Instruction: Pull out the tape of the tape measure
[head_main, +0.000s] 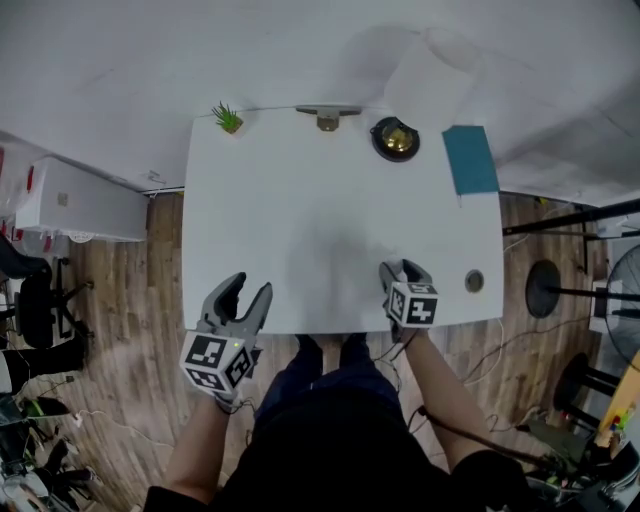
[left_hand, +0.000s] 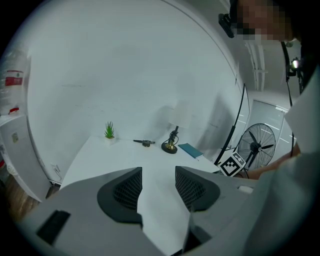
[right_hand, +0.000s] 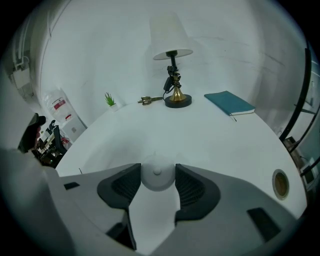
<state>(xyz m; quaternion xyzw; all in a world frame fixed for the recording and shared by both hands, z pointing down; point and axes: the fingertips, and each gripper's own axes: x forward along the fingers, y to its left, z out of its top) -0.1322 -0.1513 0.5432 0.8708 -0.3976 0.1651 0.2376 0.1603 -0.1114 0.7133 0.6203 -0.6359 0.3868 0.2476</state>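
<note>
A small round white tape measure (right_hand: 157, 176) sits between the two pads of my right gripper (right_hand: 158, 170), and both pads touch its sides. In the head view my right gripper (head_main: 404, 272) rests over the near right part of the white table (head_main: 300, 220) and hides the tape measure. No tape shows pulled out. My left gripper (head_main: 246, 296) hovers at the table's near left edge with its jaws open. In the left gripper view my left gripper (left_hand: 158, 172) has nothing between its fingers.
A lamp with a brass base (head_main: 396, 138) stands at the far edge, with a teal book (head_main: 470, 160) to its right. A small potted plant (head_main: 228, 118) and a metal object (head_main: 328, 117) are at the back. A cable grommet (head_main: 474, 281) lies near my right gripper.
</note>
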